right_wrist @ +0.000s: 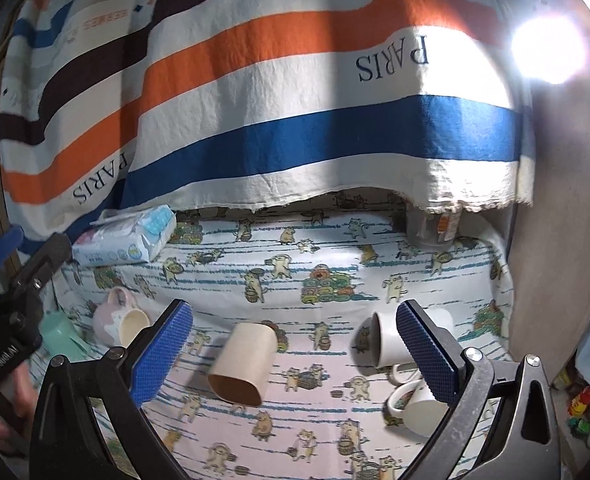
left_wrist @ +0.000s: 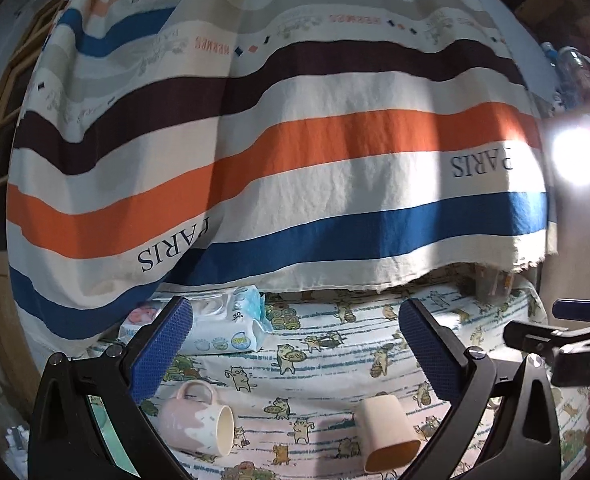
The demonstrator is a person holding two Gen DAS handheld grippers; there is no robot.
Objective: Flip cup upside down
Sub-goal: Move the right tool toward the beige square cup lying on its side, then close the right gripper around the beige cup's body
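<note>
A beige handleless cup (right_wrist: 243,364) lies on its side on the cat-print cloth, mouth toward me; it also shows in the left wrist view (left_wrist: 387,434). A pink-and-white mug (left_wrist: 197,420) lies on its side at the left, also seen in the right wrist view (right_wrist: 121,318). Two white mugs (right_wrist: 387,340) (right_wrist: 413,406) lie on their sides at the right. A mint green cup (right_wrist: 59,334) lies at the far left. My left gripper (left_wrist: 295,344) is open above the pink mug and beige cup. My right gripper (right_wrist: 295,344) is open above the beige cup and white mugs.
A striped "PARIS" towel (left_wrist: 295,152) hangs behind the cloth-covered surface (right_wrist: 335,256). A wet-wipes pack (right_wrist: 131,236) lies at the back left, a dark jar (right_wrist: 431,228) at the back right. A bright lamp (right_wrist: 547,50) glares at right beside a brown wall.
</note>
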